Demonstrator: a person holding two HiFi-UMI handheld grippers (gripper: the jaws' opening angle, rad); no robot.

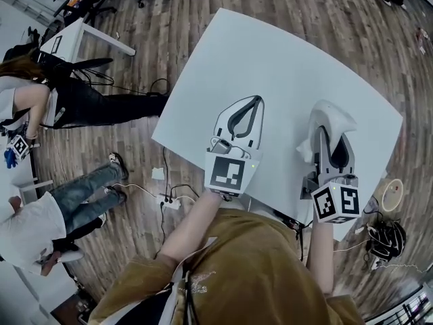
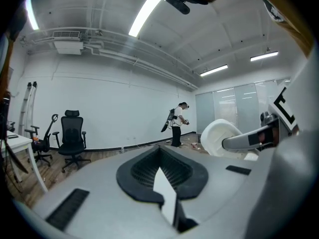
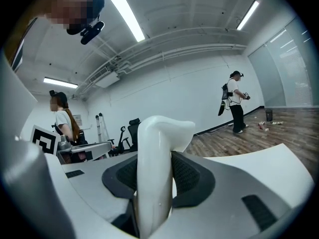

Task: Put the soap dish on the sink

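Note:
My right gripper [image 1: 331,146] is shut on the white soap dish [image 1: 331,117], which stands on edge between the jaws over the right part of the white table [image 1: 270,59]. In the right gripper view the soap dish [image 3: 157,173] fills the gap between the black pads [image 3: 192,176]. My left gripper [image 1: 256,101] hovers over the table's near middle, its curved jaws meeting at the tips with nothing held. From the left gripper view [image 2: 160,151] the soap dish [image 2: 219,136] shows to the right. No sink is in view.
Two people [image 1: 67,100] are at the left by a desk [image 1: 81,36] and office chairs [image 1: 101,2]. Cables and a power strip [image 1: 169,202] lie on the wood floor near the table's left corner. A round object [image 1: 391,195] and black gear [image 1: 385,239] sit at the right.

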